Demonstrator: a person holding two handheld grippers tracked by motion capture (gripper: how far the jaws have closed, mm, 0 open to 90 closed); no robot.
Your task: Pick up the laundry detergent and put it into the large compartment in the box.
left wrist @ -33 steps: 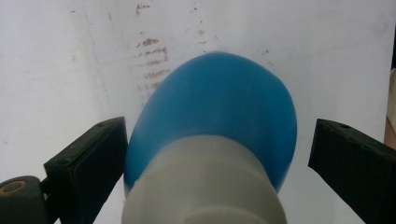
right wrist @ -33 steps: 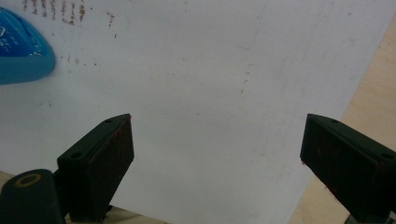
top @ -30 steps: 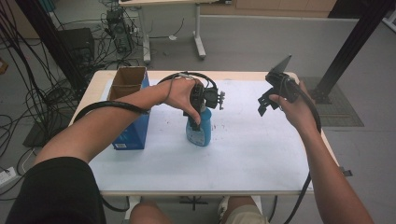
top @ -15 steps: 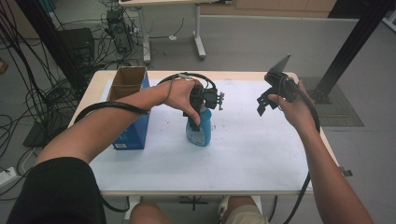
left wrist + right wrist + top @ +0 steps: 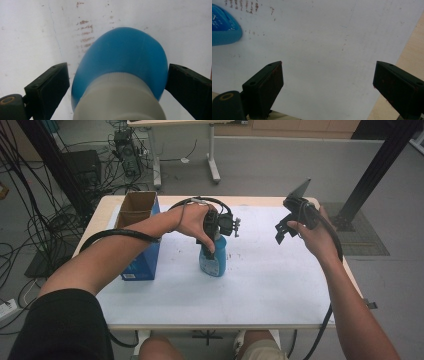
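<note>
The 2 jaws of the left gripper [image 5: 117,82] stand wide open, 1 on each side of the blue bottle [image 5: 125,65]. There is a small gap on the left side, and the right jaw looks very near or touching; they are not squeezing it yet. The bottle stands upright, and its white cap [image 5: 117,97] points up at the gripper from below.

To do this well, I think the gripper should stay level, go down a bit more, then close slowly on the bottle so it does not tip.

The brown box [image 5: 136,206] sits to the left of the bottle. The right gripper [image 5: 287,227] hangs in the air well to the right of the bottle, open and holding nothing.
</note>
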